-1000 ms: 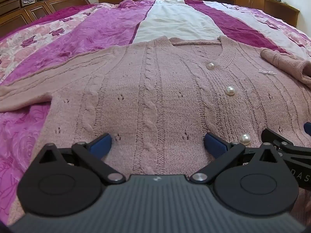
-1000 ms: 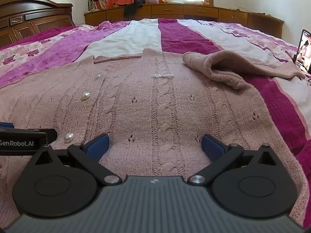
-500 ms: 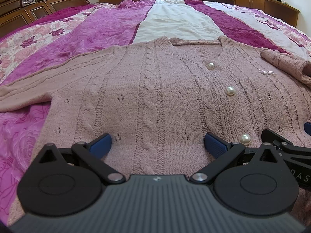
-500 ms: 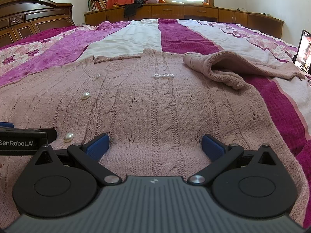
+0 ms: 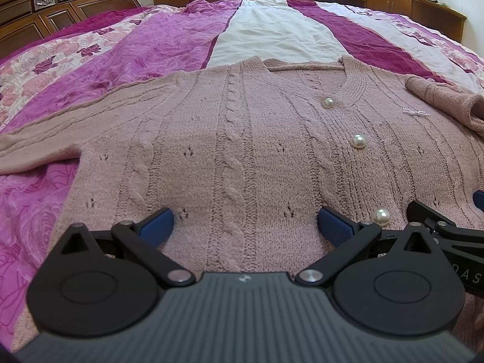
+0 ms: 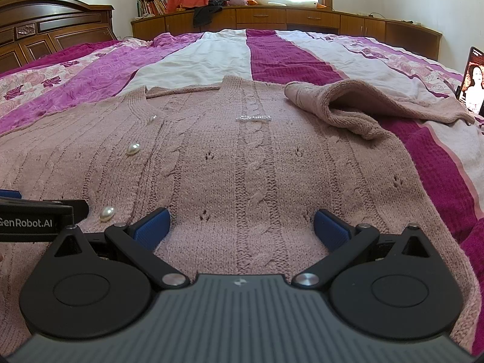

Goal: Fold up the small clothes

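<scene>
A pink cable-knit cardigan (image 5: 242, 139) (image 6: 242, 166) with pearl buttons (image 5: 358, 141) lies face up on the bed, hem toward me. Its left sleeve (image 5: 45, 139) stretches out flat to the left. The right sleeve (image 6: 348, 106) is bunched and folded in beside the shoulder. My left gripper (image 5: 245, 224) hovers open over the hem on the left half, with nothing between its fingers. My right gripper (image 6: 242, 222) stands open over the hem on the right half, also holding nothing. Each gripper's side shows at the edge of the other's view.
The cardigan rests on a striped purple, magenta and white bedspread (image 5: 272, 30). A dark wooden headboard (image 6: 45, 30) stands at the left, low wooden cabinets (image 6: 287, 18) along the far wall. A lit screen (image 6: 473, 81) stands at the bed's right edge.
</scene>
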